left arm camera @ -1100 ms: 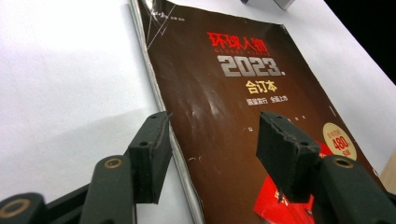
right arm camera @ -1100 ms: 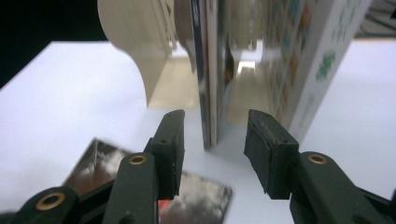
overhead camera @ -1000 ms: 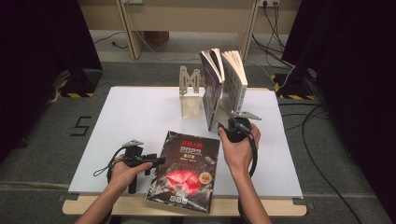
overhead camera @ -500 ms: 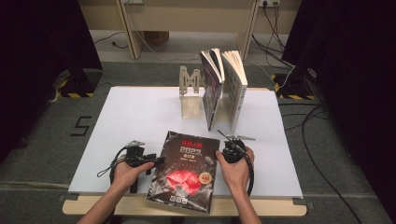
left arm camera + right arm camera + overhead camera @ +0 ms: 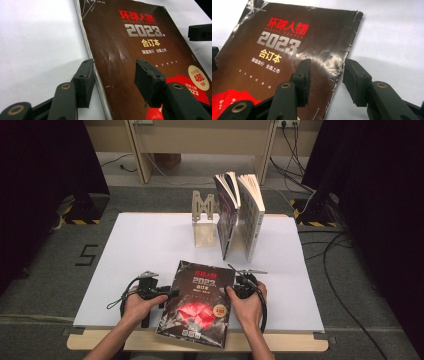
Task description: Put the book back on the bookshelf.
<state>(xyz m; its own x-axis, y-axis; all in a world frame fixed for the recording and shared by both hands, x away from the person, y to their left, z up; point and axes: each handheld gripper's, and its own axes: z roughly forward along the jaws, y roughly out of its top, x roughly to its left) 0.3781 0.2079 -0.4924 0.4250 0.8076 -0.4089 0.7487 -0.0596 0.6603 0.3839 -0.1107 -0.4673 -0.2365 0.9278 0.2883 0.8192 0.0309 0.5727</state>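
Observation:
A dark magazine-like book point(image 5: 197, 302) with red and silver lettering lies flat near the table's front edge. My left gripper point(image 5: 167, 295) sits at its left, spine side. In the left gripper view the book point(image 5: 130, 50) has its spine between the jaws of my left gripper point(image 5: 115, 75). One jaw is on the white surface and the other is over the cover. Those jaws have just been closing but stand apart. My right gripper point(image 5: 234, 290) is at the right side, and my right gripper point(image 5: 327, 75) straddles the torn right edge of the book point(image 5: 287, 50), open.
Two books point(image 5: 240, 215) stand upright at the back of the white sheet point(image 5: 140, 250), leaning against a metal bookend point(image 5: 203, 217). The wooden table edge point(image 5: 150, 342) runs just in front of the flat book. Dark curtains hang on both sides.
My right gripper came down from beside the standing books to the flat book's right edge. My left gripper stayed at the spine, its jaws narrower.

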